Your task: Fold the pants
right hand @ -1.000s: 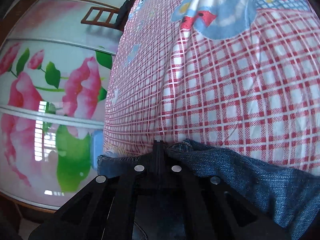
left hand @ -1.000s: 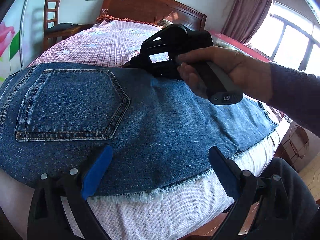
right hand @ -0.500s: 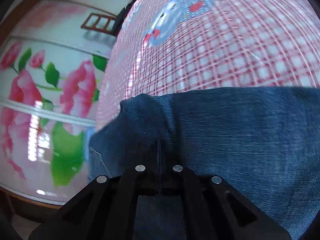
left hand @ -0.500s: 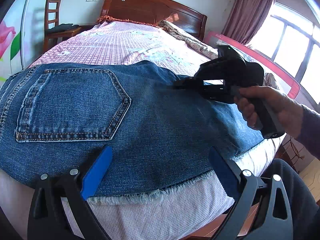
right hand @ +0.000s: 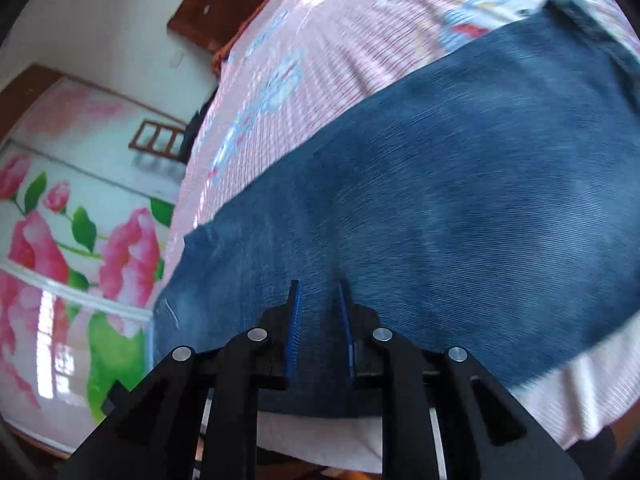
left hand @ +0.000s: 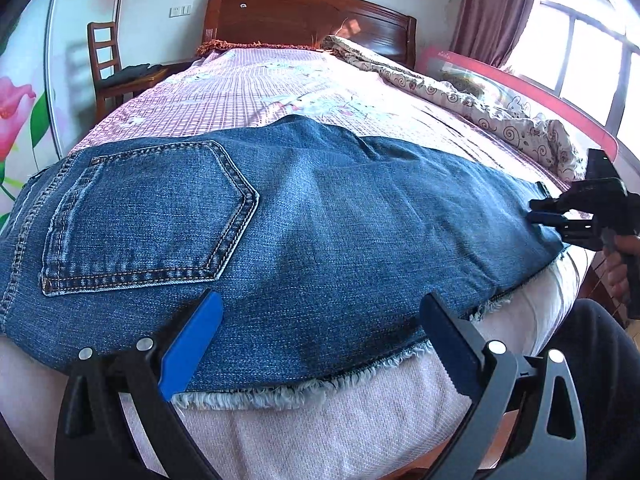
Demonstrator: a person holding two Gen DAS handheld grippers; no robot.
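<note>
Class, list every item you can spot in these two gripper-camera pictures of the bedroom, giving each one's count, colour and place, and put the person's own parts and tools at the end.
jeans: one, blue denim, spread flat across the foot of the bed, back pocket up
bed sheet: one, pink check, under the jeans
headboard: one, dark red-brown wood, far end of the bed
quilt: one, cream with swirls, bunched along the bed's window side
chair: one, brown wood, beside the bed
wardrobe door: one, white with pink flowers, past the bed's side
curtain: one, mauve, by the window
left gripper: one, black with blue pads, open over the jeans' frayed edge
right gripper: one, black, slightly open at the jeans' far end, just been opening
</note>
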